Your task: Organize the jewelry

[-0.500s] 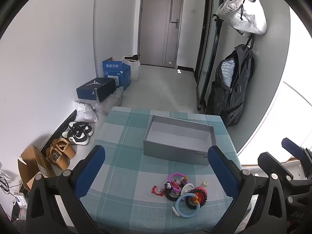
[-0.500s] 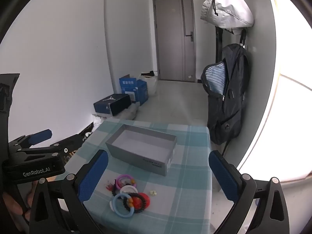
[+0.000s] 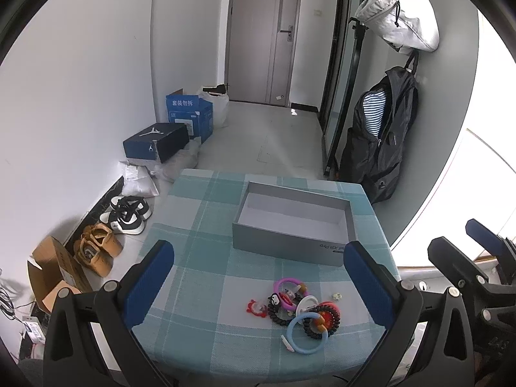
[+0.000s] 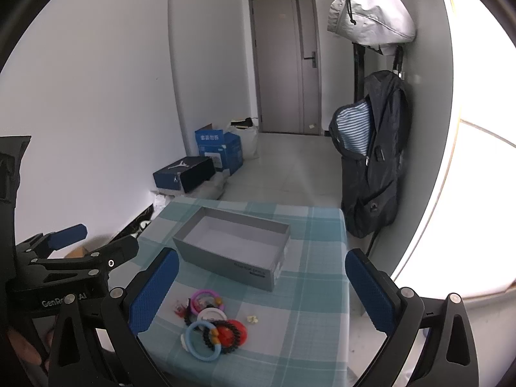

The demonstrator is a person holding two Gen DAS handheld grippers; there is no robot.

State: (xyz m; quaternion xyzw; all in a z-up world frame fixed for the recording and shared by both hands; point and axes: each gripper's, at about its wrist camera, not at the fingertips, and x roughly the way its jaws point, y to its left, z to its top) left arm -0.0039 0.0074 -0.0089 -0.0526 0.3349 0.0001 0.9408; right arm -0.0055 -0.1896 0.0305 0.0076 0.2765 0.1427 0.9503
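Nothing has visibly moved. Both the left tool (image 3: 258, 277) and right tool (image 4: 258, 277) hover wide open, empty, above the jewelry pile (image 3: 298, 311) on the surface (image 3: 193, 225).

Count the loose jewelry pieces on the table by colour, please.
Blue ring: 1
Pink ring: 1
White ring: 1
Black bead bracelet: 1
Red pieces: 2
Small pale piece: 1
Total: 7, though the pile overlaps.

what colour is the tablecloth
Teal and white plaid tablecloth, clearest in the left wrist view.
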